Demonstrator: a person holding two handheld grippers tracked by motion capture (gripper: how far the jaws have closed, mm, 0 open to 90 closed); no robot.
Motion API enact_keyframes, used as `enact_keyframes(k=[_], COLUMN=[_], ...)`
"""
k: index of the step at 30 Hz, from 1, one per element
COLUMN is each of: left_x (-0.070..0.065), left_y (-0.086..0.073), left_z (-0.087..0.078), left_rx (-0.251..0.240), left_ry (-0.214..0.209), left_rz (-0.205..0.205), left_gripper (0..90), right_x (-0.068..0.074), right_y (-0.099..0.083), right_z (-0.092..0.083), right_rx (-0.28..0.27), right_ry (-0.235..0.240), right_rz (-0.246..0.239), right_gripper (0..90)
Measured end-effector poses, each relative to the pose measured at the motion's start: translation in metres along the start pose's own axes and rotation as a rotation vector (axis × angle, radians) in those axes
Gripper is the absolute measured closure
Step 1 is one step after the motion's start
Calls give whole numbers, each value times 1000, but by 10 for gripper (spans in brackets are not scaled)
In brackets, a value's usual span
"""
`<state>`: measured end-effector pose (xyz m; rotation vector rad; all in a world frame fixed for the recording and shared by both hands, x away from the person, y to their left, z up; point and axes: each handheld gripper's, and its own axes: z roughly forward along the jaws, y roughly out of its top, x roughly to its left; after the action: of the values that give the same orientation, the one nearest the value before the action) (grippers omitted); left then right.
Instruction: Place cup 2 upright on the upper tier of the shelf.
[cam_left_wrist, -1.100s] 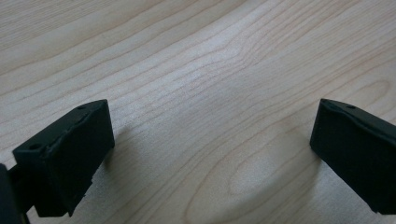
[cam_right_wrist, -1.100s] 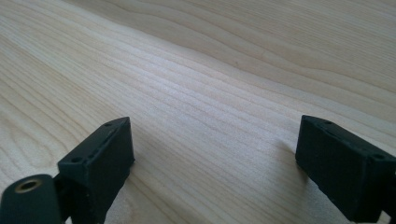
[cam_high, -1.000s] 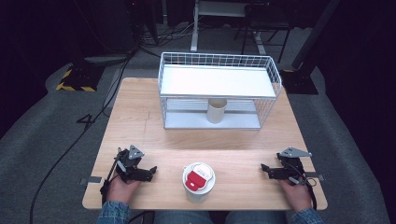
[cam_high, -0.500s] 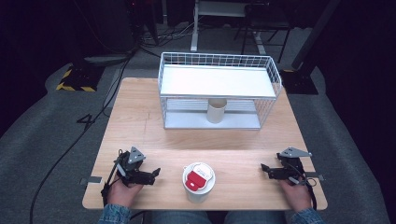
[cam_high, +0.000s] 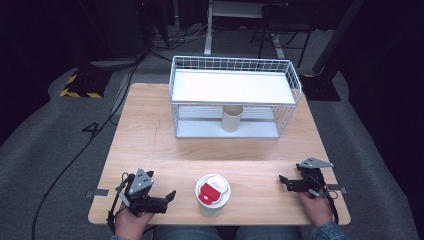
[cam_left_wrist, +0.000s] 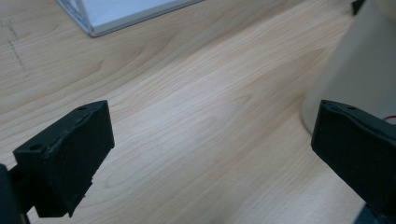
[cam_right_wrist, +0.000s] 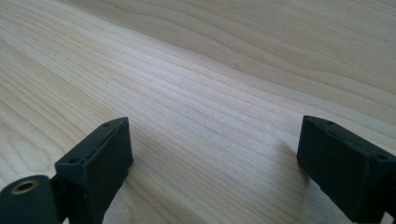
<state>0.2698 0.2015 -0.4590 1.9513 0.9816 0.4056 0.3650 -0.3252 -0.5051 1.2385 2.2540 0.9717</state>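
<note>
Paper cup (cam_high: 212, 196) with a white lid and a red tab on top stands upright near the front edge of the wooden table (cam_high: 150, 145), between the two hands. In the left gripper view its pale wall (cam_left_wrist: 359, 79) rises just beyond the right-hand jaw, not between the jaws. Left gripper (cam_high: 167, 198) sits just beside the cup, pointing toward it, jaws spread wide with bare tabletop between them (cam_left_wrist: 205, 140); nothing gripped. Right gripper (cam_high: 285, 182) rests well apart on the far side of the cup, aimed inward, jaws parted over bare wood (cam_right_wrist: 210, 140), also holding nothing; they have just been opening a little further. Farther back, a white wire rack (cam_high: 235, 97) with a flat white shelf stands across the table; a second, plain lidless cup (cam_high: 232, 118) sits upright under that shelf. Likely step in hand: the left gripper's approach to the lidded cup. To do it well: swing the gripper so the cup's body lands centred between the jaws rather than outside one of them, come in level and low enough to catch the wall below the lid rim, close gently since paper walls buckle, and avoid nudging the cup toward the table's front edge.
</note>
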Motion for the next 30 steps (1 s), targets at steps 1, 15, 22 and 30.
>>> enact_keyframes(k=[1, 15, 22, 30], left_x=[-3, -31, -39, -48], left_y=[-1, 3, 7, 10], left_z=[-2, -4, 6, 22], left_rx=[-9, -68, -88, -82], left_ry=[-9, -115, -196, -294], left_rz=[6, 85, 94, 115], left_gripper=[0, 0, 0, 0], right_x=[0, 0, 0, 0], right_y=[0, 1, 1, 1], right_z=[0, 1, 1, 1], right_rx=[1, 1, 1, 1], right_ry=[1, -3, -3, -3], right_rz=[-1, 2, 2, 2], right_gripper=[105, 102, 102, 102])
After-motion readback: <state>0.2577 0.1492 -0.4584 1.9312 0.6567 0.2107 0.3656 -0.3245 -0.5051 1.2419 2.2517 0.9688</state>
